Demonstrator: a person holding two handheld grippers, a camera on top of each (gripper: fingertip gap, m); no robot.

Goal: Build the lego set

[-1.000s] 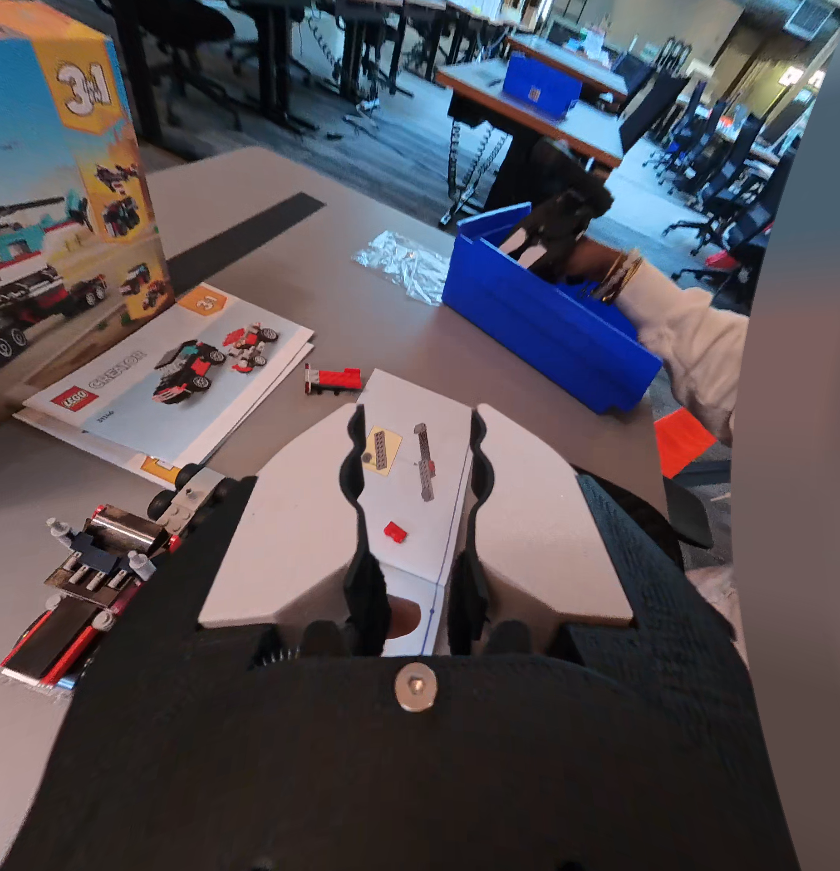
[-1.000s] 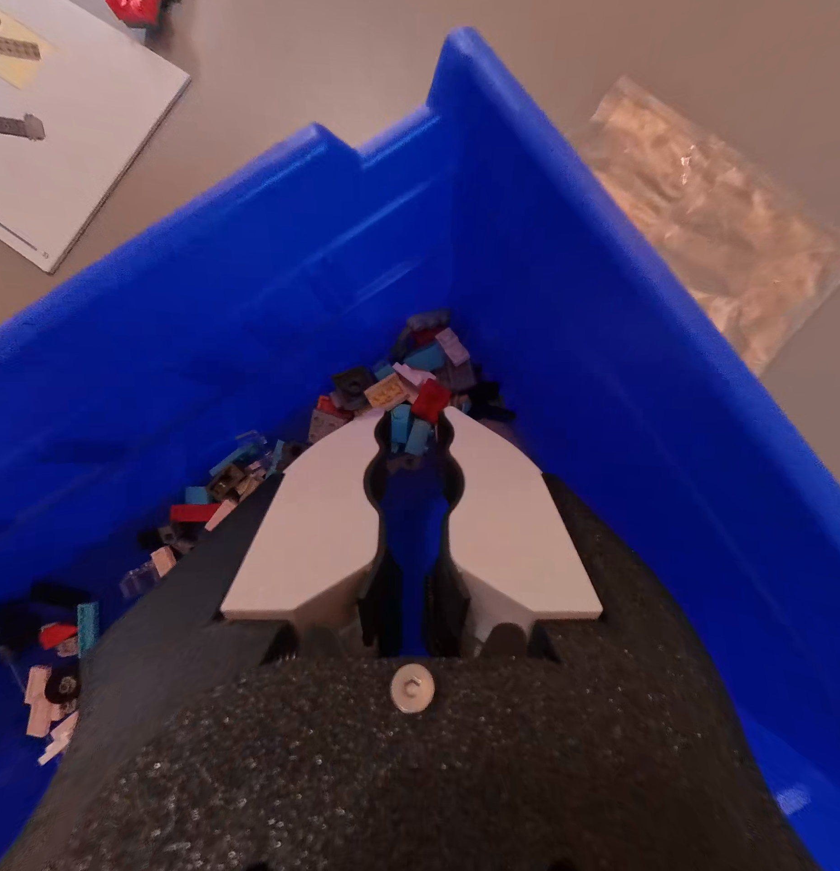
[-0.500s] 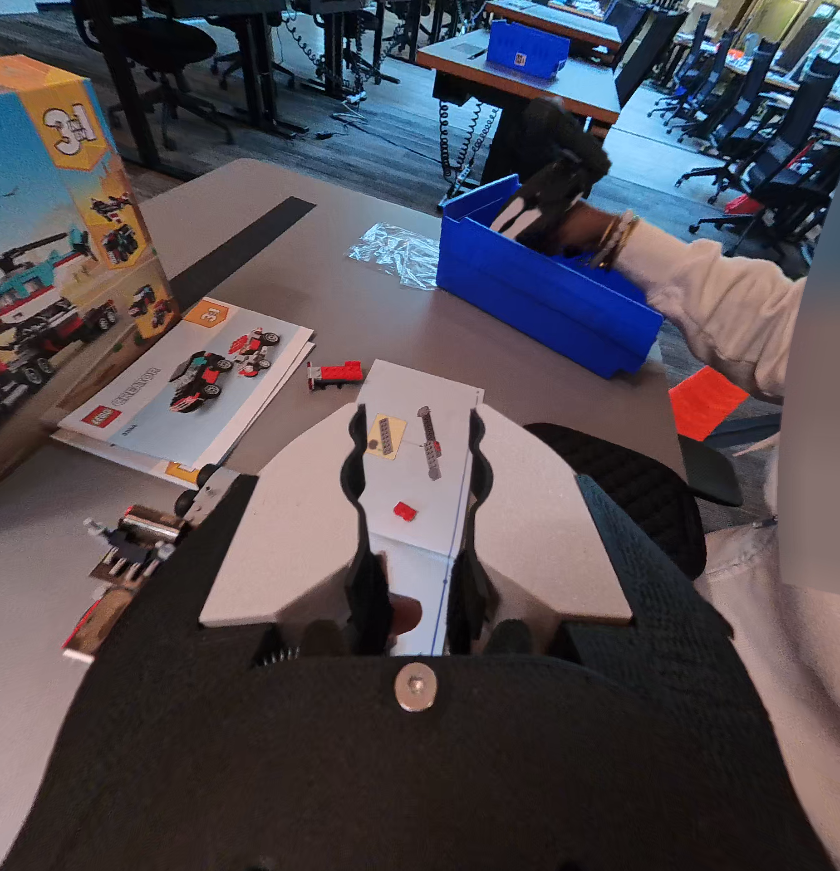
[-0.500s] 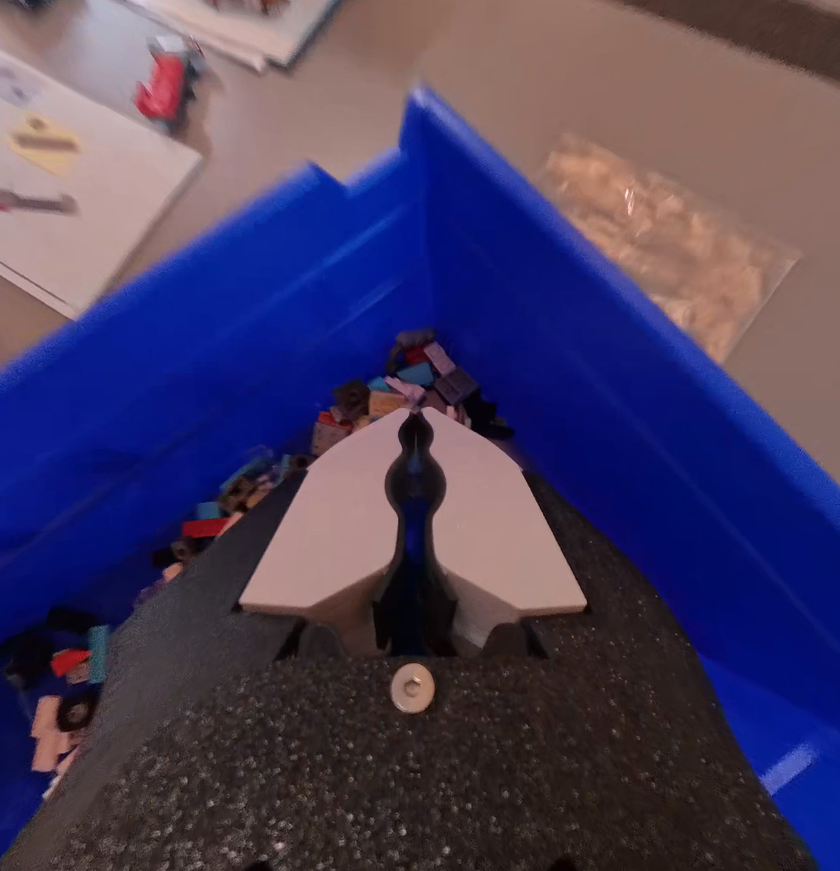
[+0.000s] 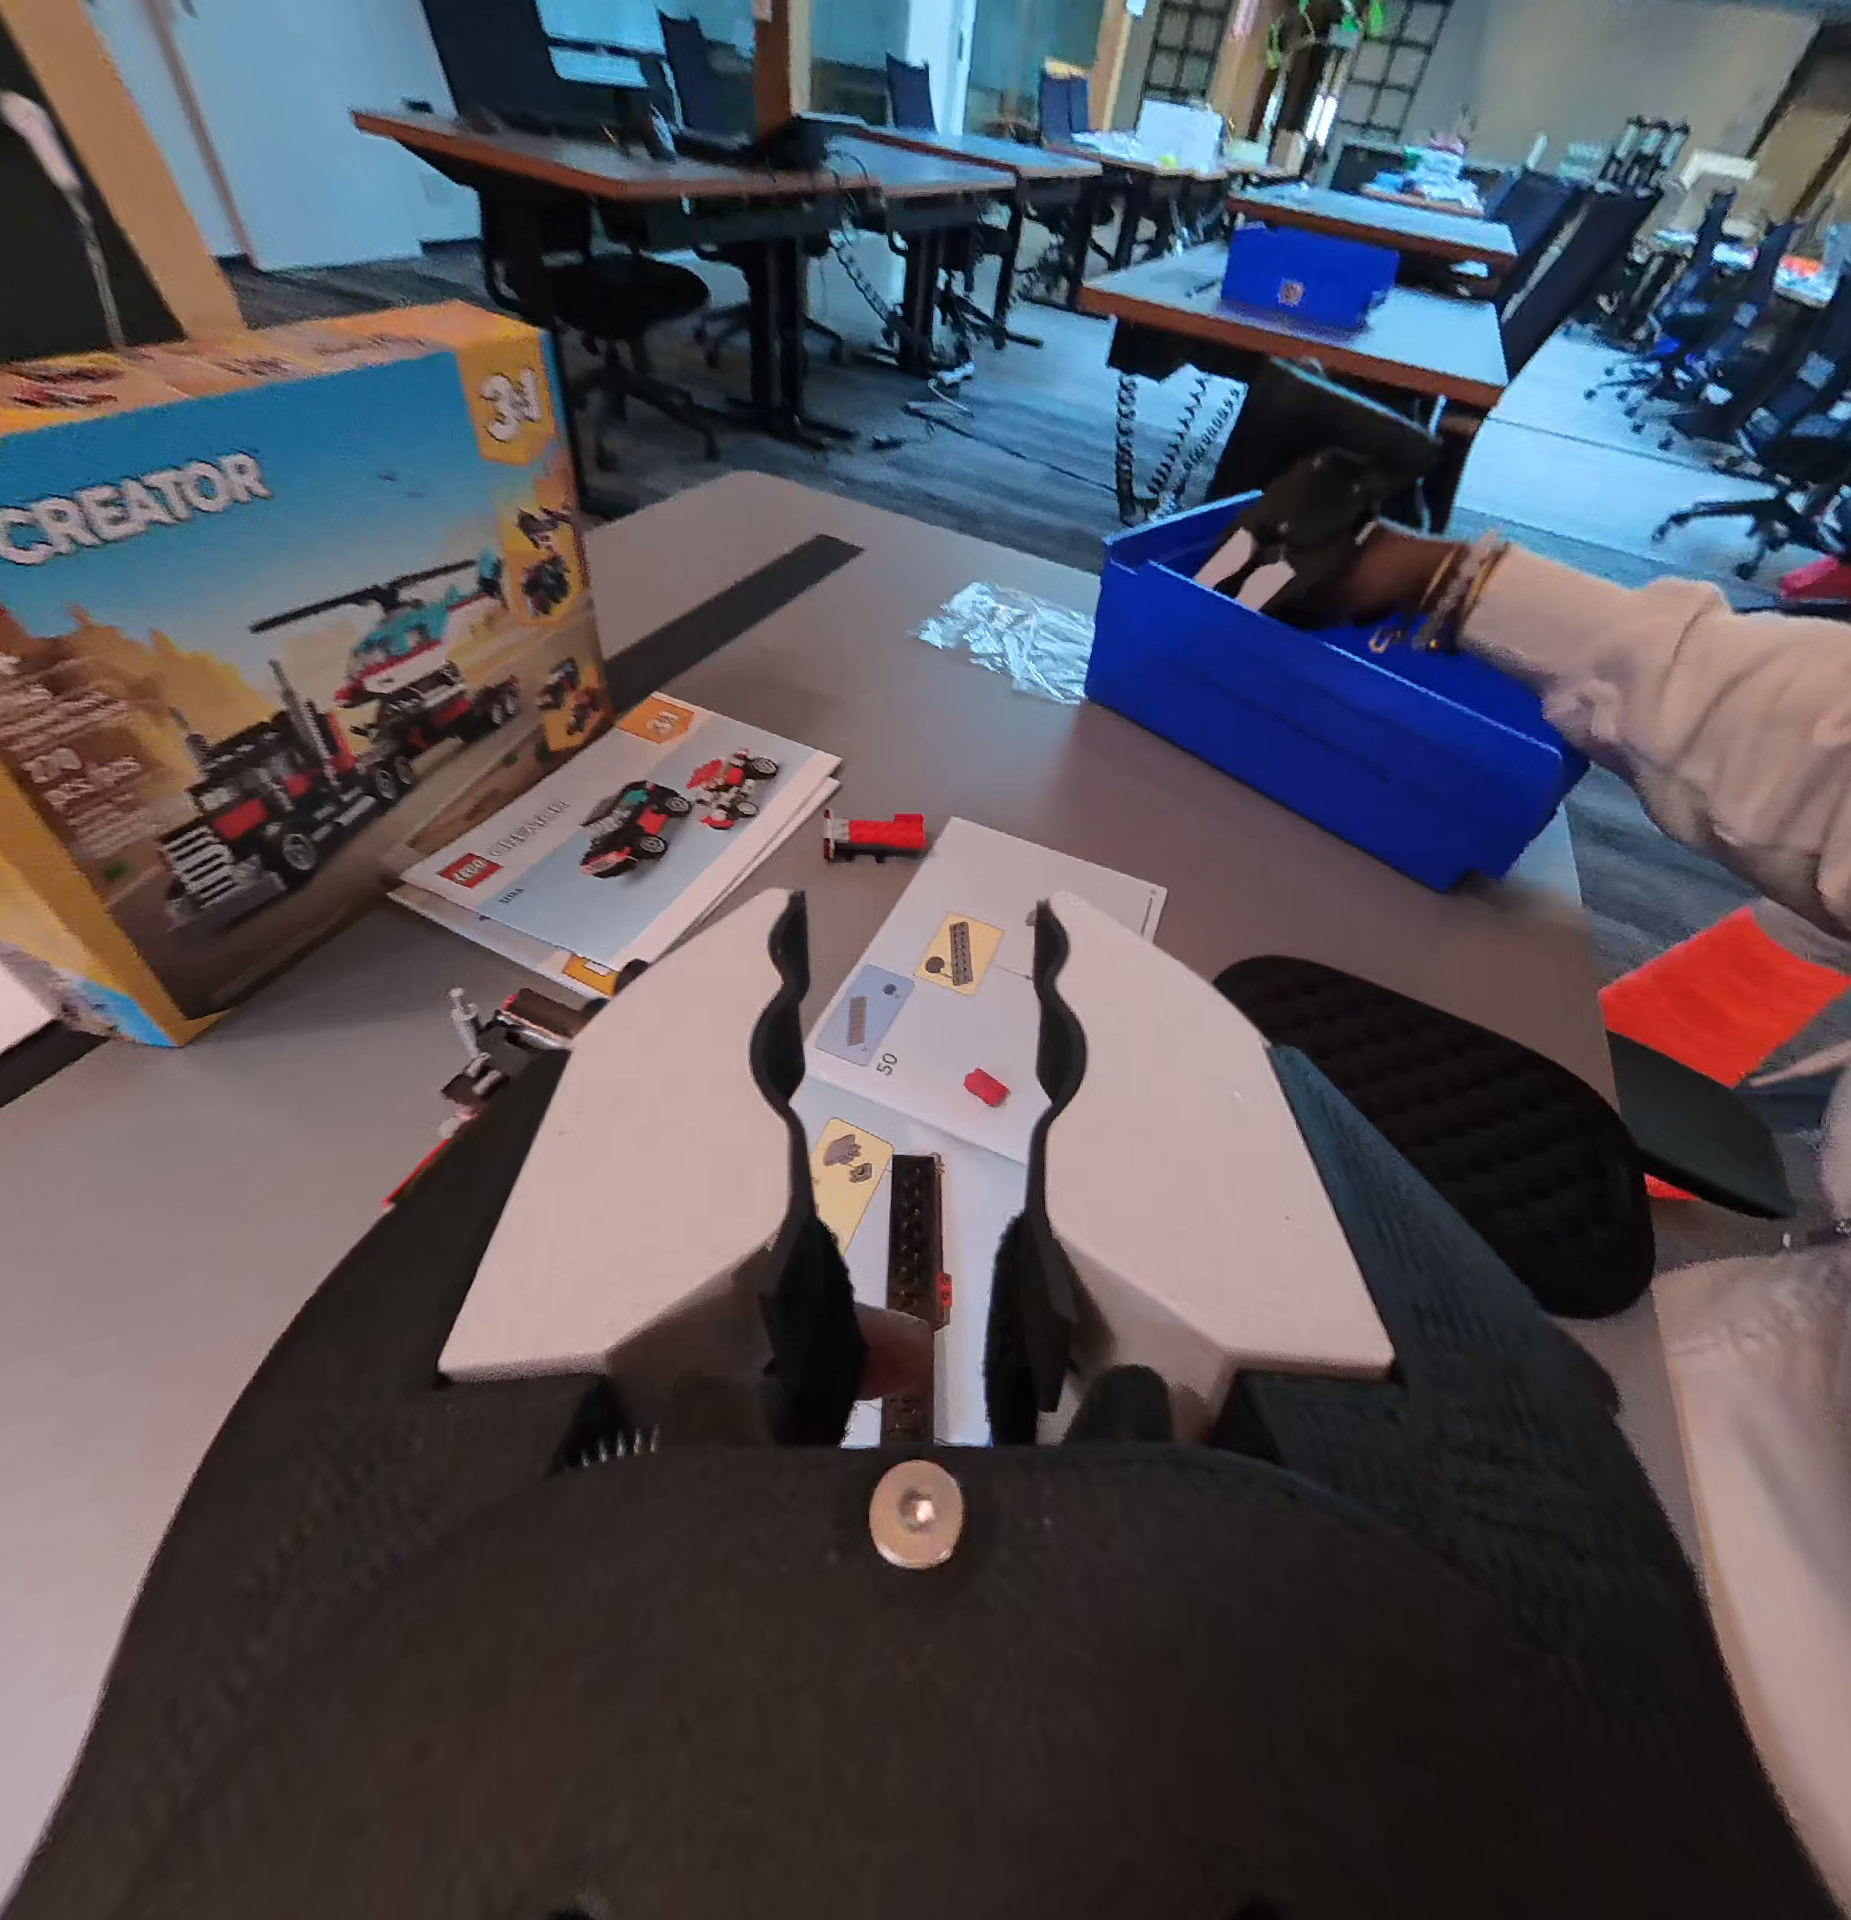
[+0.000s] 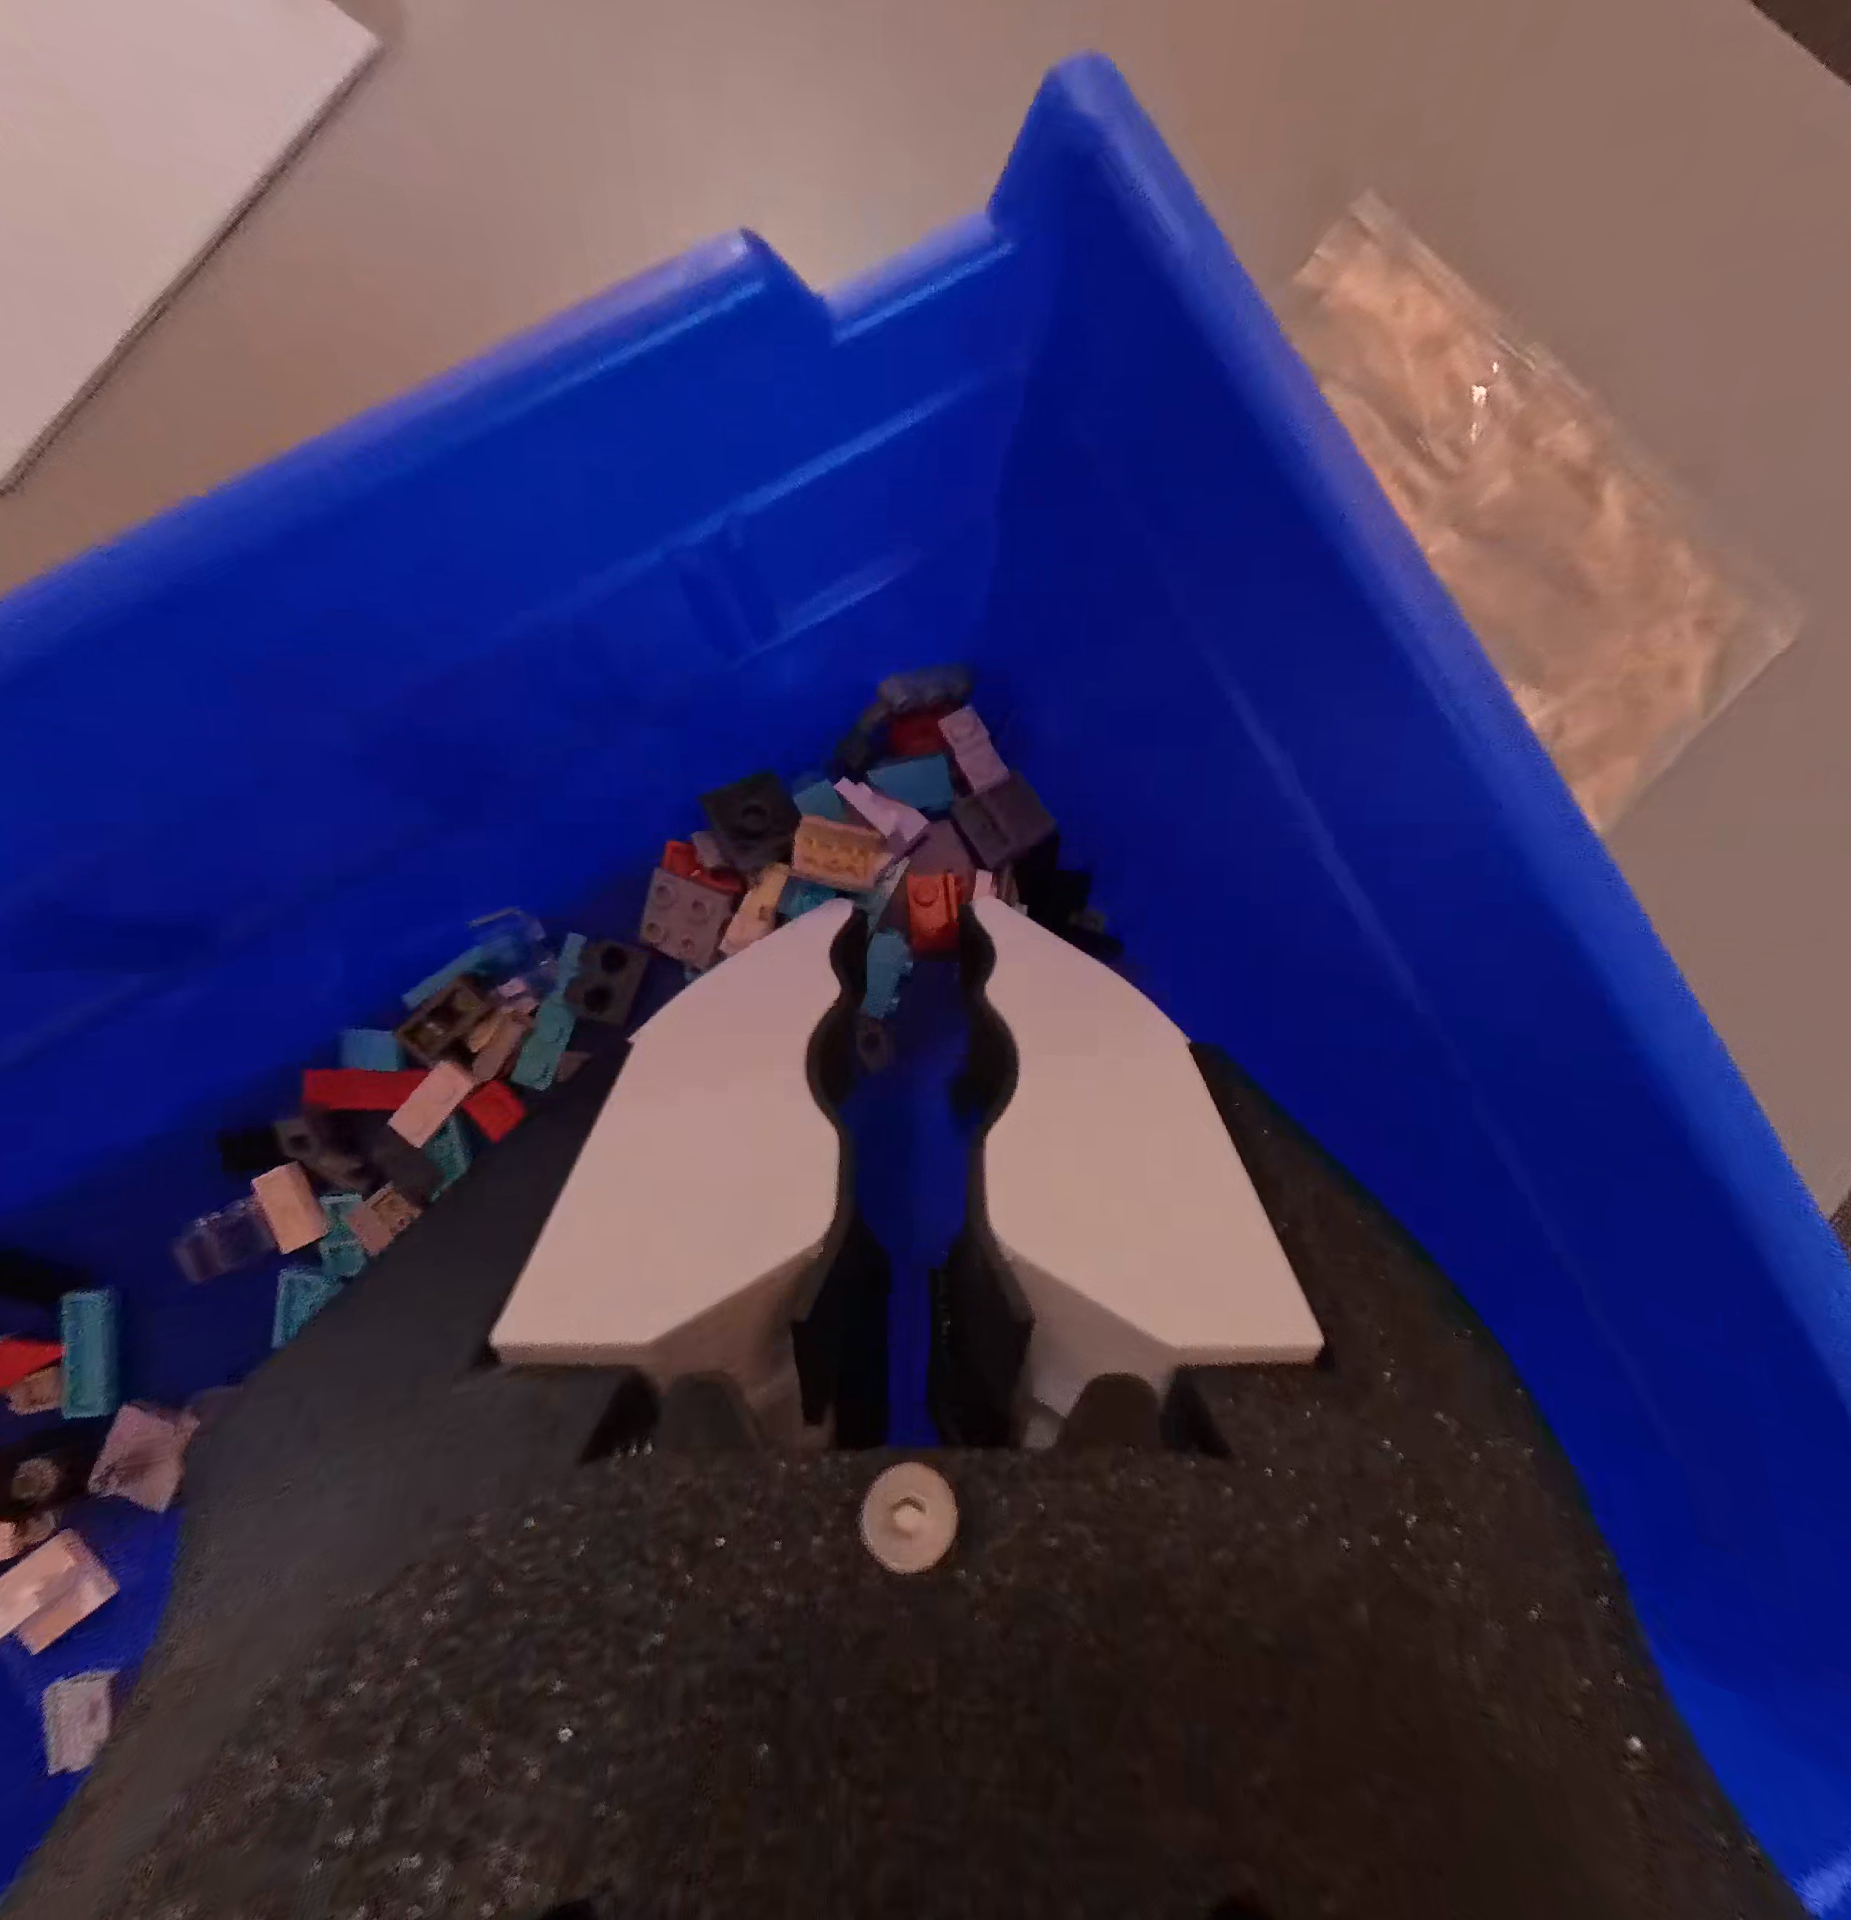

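Left tongs (image 5: 913, 914) spread wide, nothing between the fingers, hovering over the open instruction sheet (image 5: 1046, 914) on the grey worktop (image 5: 225, 1195). A small red brick (image 5: 985, 1087) lies loose on that sheet, seen in the gap between the fingers

Right tongs (image 6: 908, 906) part-spread, down inside the blue bin (image 6: 1264, 727), tips at the pile of loose bricks (image 6: 848, 842) heaped in the far corner. A red brick (image 6: 933, 908) sits between the tips; can't tell if either finger touches it, so not calling it pinched

Only in left wrist view:
- set box (image 5: 256, 665) standing upright far left, booklet stack (image 5: 630, 831) lying against its base on the right
- small red-and-white sub-build (image 5: 873, 834) on the worktop between booklets and sheet
- partly built truck (image 5: 495, 1039) near left, mostly hidden behind the left tongs' body
- whole bin from outside at far right, right tongs reaching in from above, sleeve (image 5: 1710, 727) crossing its near-right end
- black mesh chair back (image 5: 1451, 1122) just past the worktop's right edge

Only in right wrist view:
- bin contents: more bricks strung along the left wall, floor bare blue under the tongs
- right wall close beside the right finger, more room on the left side

Both: clear plastic bag (image 6: 1523, 499) flat on the worktop just outside the bin's far-left wall

Open worktop near left of the left tongs and between sheet and bin
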